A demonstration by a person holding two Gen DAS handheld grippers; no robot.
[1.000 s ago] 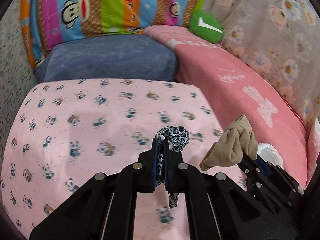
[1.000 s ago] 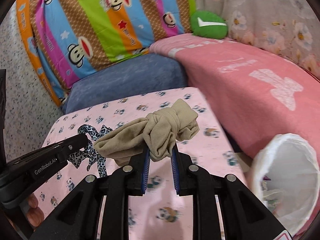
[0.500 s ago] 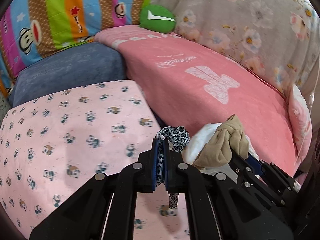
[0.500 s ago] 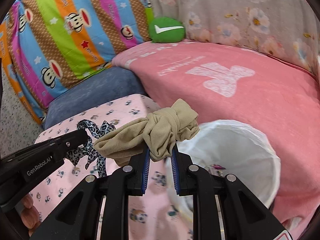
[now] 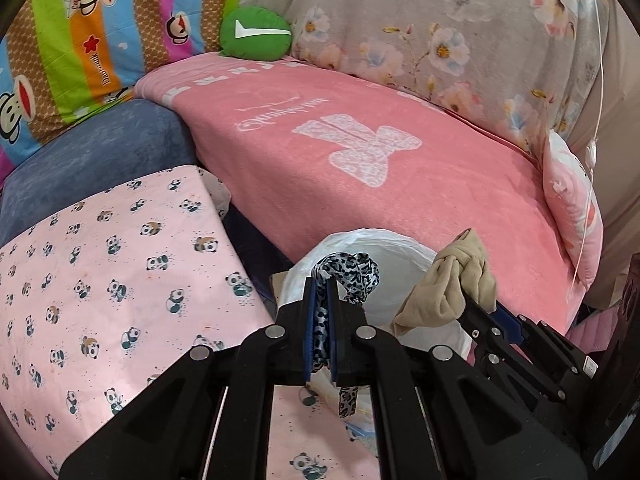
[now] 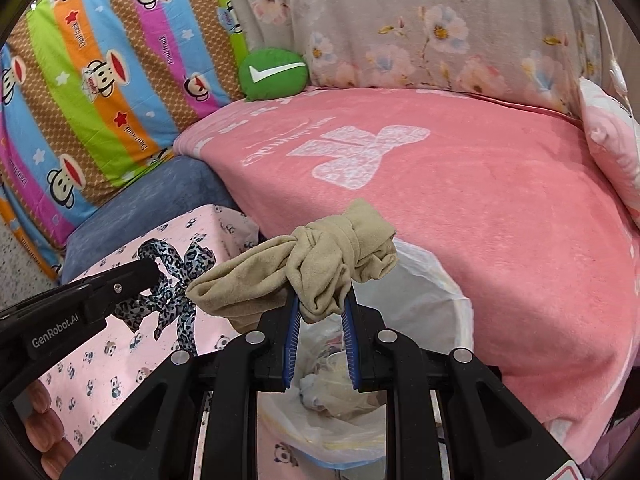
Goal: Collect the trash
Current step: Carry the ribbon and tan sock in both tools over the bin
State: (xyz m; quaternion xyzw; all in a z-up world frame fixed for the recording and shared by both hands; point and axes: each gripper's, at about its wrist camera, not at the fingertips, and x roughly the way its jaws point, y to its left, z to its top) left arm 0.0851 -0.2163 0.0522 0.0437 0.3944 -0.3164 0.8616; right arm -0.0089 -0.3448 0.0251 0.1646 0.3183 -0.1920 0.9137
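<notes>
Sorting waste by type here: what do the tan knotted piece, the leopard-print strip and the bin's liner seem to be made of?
The tan knotted piece looks like soft, matte knit fabric, possibly a sock or stocking: it creases and knots limply. The leopard-print strip seems to be thin printed cloth or ribbon, hanging slack below the pads. The bin's liner looks like thin, translucent white plastic film, crinkled and slightly glossy.

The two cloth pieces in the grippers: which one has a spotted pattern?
The ribbon held by the left gripper has the dark leopard spots. The knotted cloth in the right gripper is plain beige.
</notes>
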